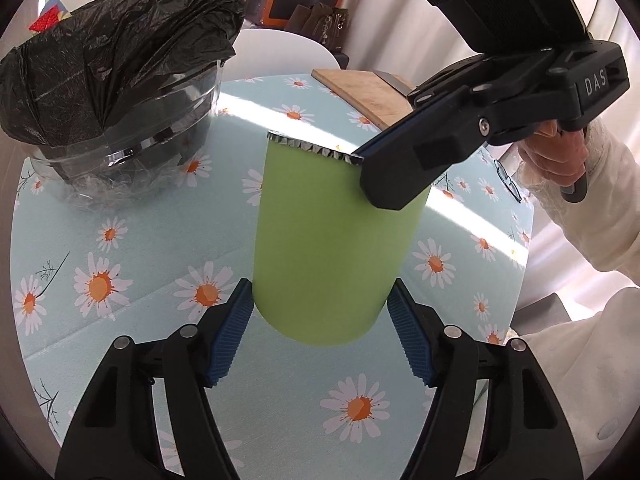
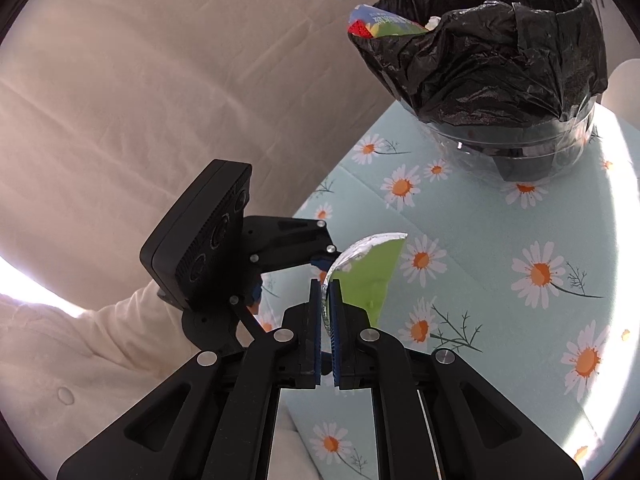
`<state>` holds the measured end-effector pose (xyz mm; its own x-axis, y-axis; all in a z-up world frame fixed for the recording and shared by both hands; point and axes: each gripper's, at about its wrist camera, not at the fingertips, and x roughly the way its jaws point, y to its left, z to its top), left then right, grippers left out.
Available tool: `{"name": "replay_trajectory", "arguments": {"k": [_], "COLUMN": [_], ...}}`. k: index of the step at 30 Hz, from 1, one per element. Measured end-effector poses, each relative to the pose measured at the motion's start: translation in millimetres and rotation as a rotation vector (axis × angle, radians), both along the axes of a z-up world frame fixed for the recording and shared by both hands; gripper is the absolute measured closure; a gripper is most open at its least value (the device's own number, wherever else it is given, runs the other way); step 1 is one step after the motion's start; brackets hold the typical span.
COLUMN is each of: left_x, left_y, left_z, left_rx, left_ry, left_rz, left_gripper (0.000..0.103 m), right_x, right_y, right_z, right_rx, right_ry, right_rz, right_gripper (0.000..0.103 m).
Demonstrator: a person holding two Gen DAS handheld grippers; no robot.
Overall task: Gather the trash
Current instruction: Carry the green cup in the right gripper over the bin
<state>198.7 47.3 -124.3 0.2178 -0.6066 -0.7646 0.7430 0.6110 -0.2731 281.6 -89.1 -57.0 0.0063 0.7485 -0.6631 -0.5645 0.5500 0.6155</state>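
Left wrist view is showing the left gripper (image 1: 320, 316) clasping the bottom of a light green packet (image 1: 336, 240), its blue pads (image 1: 232, 336) pressing against both sides, jaws roughly half spread. The packet is standing off the daisy-print tablecloth (image 1: 120, 280), on the near side of the clear bin (image 1: 132, 152) lined with a black bag (image 1: 112, 60). The right gripper (image 1: 362, 156) is pinching the packet's serrated silver top edge (image 1: 308, 146); a hand (image 1: 560, 152) in a white sleeve is gripping its handle. A wooden board (image 1: 360, 92) is lying to the right of the bin.

Right wrist view is showing the right gripper (image 2: 327, 292) with its jaws nearly together, nipping the foil rim, the bin (image 2: 520, 152) sitting beyond with a colourful wrapper (image 2: 384, 24) poking out.
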Motion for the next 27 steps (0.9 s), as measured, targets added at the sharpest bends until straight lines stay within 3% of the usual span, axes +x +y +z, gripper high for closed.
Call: {"name": "replay_trajectory", "arguments": {"k": [19,27], "left_x": [33.9,50.1], "left_y": [84.3,87.2], "left_z": [67.4,102.4], "left_rx": [0.031,0.063], "left_ry": [-0.156,-0.229], "left_rz": [-0.083,-0.111], "left_gripper": [0.034,0.034], "right_x": [5.8,14.1], "right_y": [88.2,95.5], "right_z": [70.6,101.9], "right_rx": [-0.003,0.022], "right_ry": [-0.169,-0.237], "right_rz": [-0.115,-0.15], "right_gripper": [0.1,0.1]}}
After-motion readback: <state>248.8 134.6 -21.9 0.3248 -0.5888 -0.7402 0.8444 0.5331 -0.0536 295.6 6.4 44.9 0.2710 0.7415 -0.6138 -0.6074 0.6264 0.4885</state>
